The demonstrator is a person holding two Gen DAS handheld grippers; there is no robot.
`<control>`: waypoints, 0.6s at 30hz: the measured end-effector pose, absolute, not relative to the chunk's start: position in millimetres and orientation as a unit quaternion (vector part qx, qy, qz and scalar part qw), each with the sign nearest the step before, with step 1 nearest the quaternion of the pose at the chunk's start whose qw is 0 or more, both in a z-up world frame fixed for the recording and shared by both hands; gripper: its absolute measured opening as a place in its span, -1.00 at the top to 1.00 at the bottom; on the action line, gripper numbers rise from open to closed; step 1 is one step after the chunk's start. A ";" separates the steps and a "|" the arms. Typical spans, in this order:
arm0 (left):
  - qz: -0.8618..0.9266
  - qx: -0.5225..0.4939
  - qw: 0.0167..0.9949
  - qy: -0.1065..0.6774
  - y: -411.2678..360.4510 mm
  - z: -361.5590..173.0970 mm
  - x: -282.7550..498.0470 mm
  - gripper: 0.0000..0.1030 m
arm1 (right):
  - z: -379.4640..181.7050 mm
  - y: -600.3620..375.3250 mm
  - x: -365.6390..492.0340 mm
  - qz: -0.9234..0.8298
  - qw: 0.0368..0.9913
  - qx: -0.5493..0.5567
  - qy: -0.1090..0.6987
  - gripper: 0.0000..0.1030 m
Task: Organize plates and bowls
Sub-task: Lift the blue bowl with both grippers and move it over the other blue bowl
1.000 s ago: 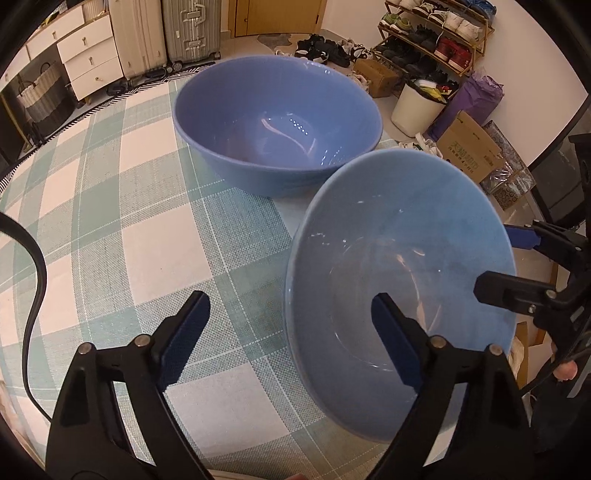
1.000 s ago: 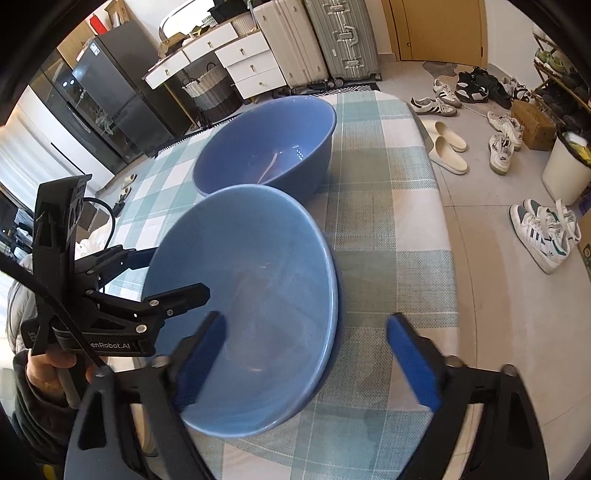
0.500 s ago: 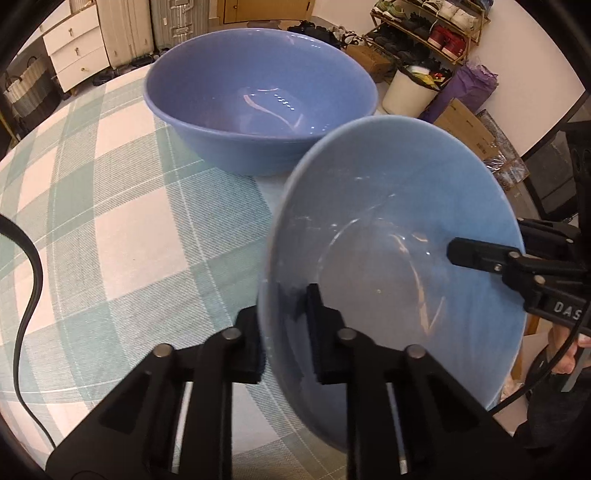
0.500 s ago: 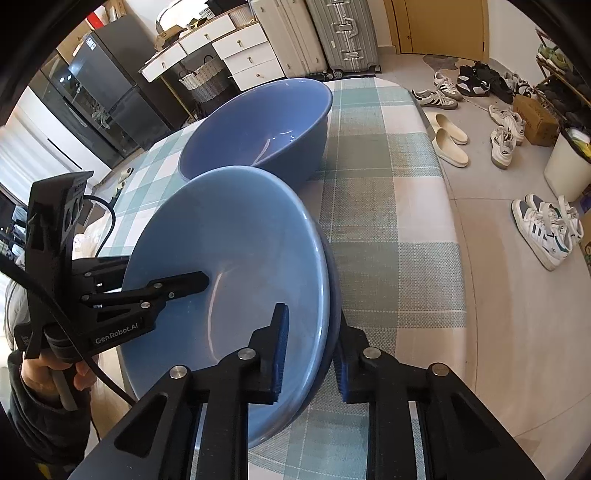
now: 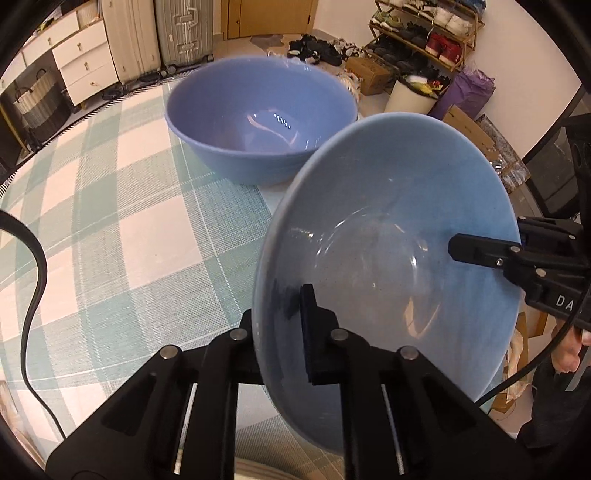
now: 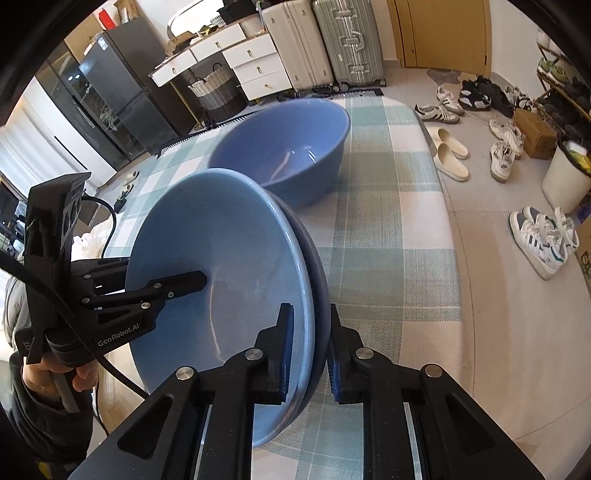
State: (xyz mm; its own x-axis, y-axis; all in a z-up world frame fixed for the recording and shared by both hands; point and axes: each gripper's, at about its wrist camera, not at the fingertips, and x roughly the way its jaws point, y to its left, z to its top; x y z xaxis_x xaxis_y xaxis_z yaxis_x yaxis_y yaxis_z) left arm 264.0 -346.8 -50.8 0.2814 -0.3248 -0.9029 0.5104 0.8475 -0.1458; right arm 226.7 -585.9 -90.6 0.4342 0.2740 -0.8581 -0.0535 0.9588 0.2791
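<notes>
Nearest the lenses, a light blue bowl (image 5: 388,258) is being held tilted on edge above the table (image 5: 110,221), its hollow facing the left wrist camera. Its rim is being pinched from two opposite sides.

The left gripper (image 5: 286,332) is being kept clamped on the bowl's near rim, one finger (image 5: 314,332) pressed inside the wall, the other behind it on the outside. From the right wrist view, the same gripper (image 6: 201,278) is being seen reaching in from the left side, its tip lying against the bowl's inner face.

The right gripper (image 6: 308,343) is being kept closed on the opposite rim, blue pads (image 6: 286,347) squeezing either side. Two nested rims are being shown there: the light bowl (image 6: 221,258) and a darker blue dish (image 6: 317,284) just behind it, both caught between the fingers. In the left view the right gripper (image 5: 452,248) is being seen entering from the right, over the rim.

Farther on, a deep blue bowl (image 5: 258,122) is being left upright on the green checked cloth, just beyond the held one, apart from both grippers (image 6: 284,147).

A black cable (image 5: 33,288) is trailing across the cloth at left. Beyond the table, suitcases (image 5: 181,29), drawers (image 6: 251,62) and shoes (image 6: 543,236) on the floor are being seen.
</notes>
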 end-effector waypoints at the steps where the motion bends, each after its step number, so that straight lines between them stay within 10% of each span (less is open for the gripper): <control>1: -0.262 0.084 0.798 0.536 -344.9 -45.6 263.0 0.83 | -87.1 -585.0 226.2 0.097 0.842 0.104 0.520 0.68; 18: -0.248 0.066 0.829 0.496 -325.7 45.0 279.3 0.83 | -14.8 -572.0 254.3 0.099 0.869 0.084 0.478 0.68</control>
State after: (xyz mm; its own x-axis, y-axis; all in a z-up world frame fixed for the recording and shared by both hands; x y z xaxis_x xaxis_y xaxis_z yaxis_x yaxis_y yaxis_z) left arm 279.3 -325.7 45.0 0.3839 -0.3466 -0.8558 0.4776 0.8678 -0.1372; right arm 254.3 -572.0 -14.8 0.5230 0.2520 -0.8142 -0.0916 0.9664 0.2402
